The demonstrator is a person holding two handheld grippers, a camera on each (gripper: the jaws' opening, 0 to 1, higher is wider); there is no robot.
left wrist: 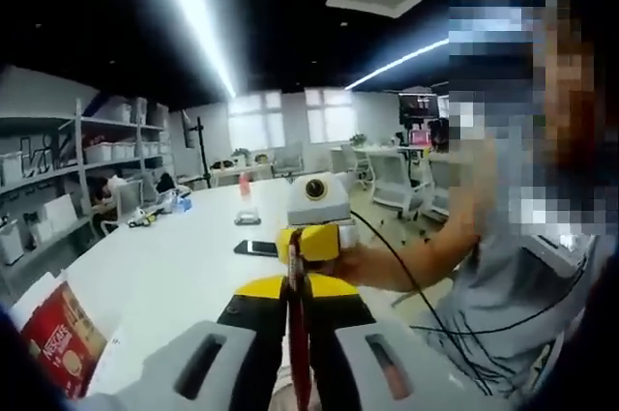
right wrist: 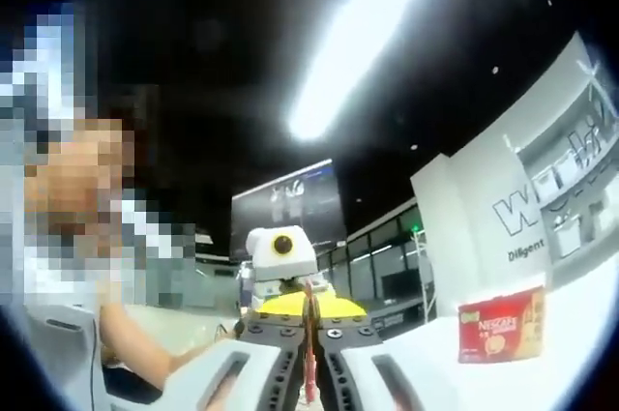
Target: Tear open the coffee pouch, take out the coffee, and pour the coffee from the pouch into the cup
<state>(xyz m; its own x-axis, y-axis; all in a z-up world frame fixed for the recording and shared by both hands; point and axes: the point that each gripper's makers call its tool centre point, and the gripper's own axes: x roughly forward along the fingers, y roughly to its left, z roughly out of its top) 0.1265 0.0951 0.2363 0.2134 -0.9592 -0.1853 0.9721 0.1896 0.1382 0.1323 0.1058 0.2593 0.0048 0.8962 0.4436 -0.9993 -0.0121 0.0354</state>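
Left gripper view: pouch (left wrist: 300,334) edge-on between fingers (left wrist: 198,363).

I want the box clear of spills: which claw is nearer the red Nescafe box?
Left, probably. The Nescafe box lies large beside the left claw; from the right claw it looks smaller, farther off. Both pinch the coffee pouch.
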